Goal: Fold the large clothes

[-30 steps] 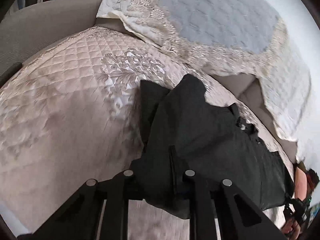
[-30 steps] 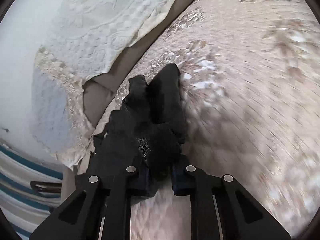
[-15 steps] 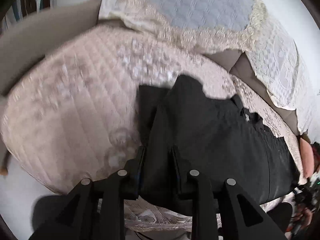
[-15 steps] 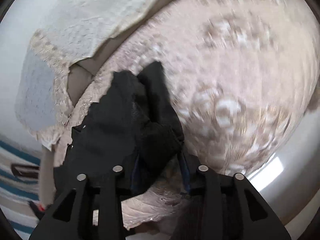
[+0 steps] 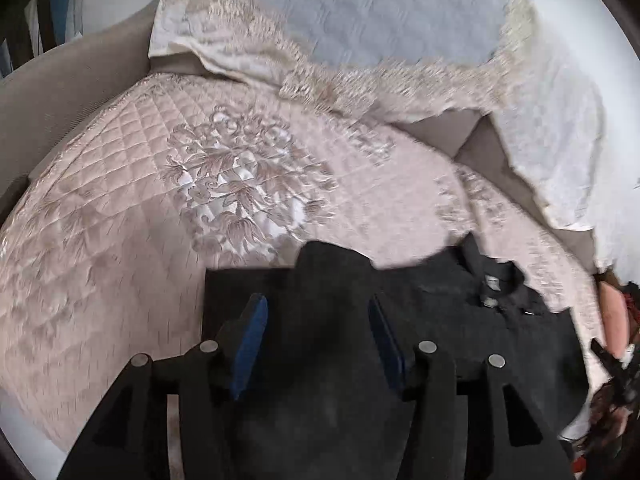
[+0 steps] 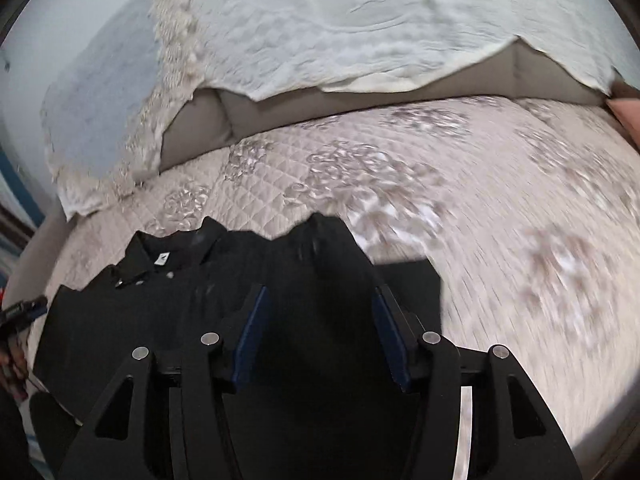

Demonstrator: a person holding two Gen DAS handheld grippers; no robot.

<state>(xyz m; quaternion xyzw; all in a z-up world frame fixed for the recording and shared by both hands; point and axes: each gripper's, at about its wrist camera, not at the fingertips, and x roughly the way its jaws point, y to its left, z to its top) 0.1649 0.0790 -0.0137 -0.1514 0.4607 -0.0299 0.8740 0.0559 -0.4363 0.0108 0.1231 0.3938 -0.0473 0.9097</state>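
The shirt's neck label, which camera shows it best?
The right wrist view. There the neck label shows as a pale tag inside the open collar of the black shirt, fairly sharp. In the left wrist view the label sits farther toward the edge, greyer and blurrier.

A home bedroom: quilted floral bedspread (image 5: 120, 220), lace-edged pillow covers (image 6: 360, 32).
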